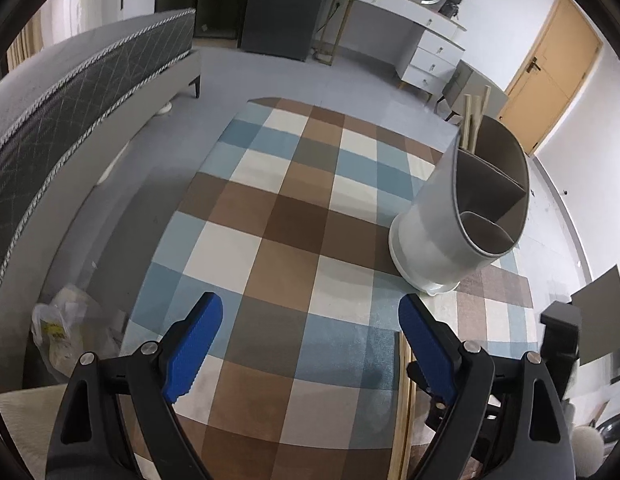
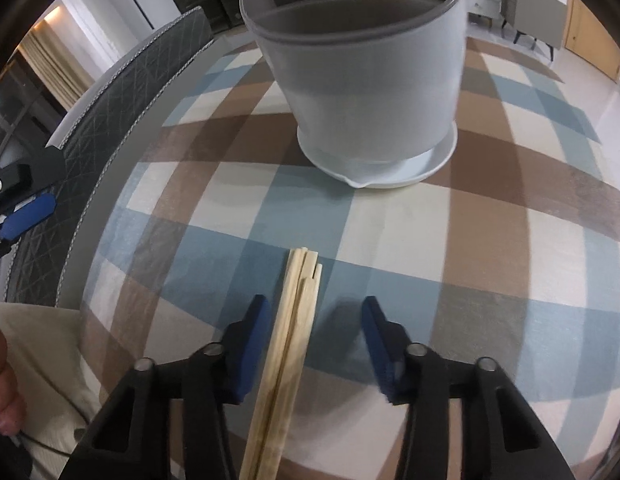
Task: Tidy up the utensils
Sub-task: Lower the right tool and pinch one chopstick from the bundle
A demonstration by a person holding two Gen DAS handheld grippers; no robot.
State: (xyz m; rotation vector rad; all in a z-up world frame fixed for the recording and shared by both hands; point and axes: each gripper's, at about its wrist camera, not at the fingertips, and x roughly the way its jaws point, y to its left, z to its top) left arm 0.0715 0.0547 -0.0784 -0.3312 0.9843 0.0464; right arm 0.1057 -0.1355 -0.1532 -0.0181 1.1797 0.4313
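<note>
L wrist view: left gripper [image 1: 310,344] hangs over the checked cloth [image 1: 270,216], blue pads spread wide, nothing between them. Holder [image 1: 438,240], white w/ grey lining, stands on the cloth up and to the right, split into compartments; a few wooden sticks [image 1: 474,120] poke up from its far compartment. More chopsticks [image 1: 402,400] lie flat on the cloth just beside the right-hand pad, not touching it as far as I can tell. Bed [image 1: 90,92] to the left, white desk [image 1: 410,28] and door [image 1: 550,68] in the bkgd, plastic bag [image 1: 66,332] on the floor.

R wrist view: right gripper [image 2: 316,320] is low over the cloth [image 2: 490,240], jaws part-way apart, straddling a bundle of chopsticks [image 2: 298,304] lying flat. Pads don't press the bundle; gaps show on both sides, wider on the right. Frame slightly blurred. Holder [image 2: 370,80] stands straight ahead on its saucer [image 2: 430,164], well apart from the bundle. Left gripper's blue pad [image 2: 28,216] shows at the left edge.
</note>
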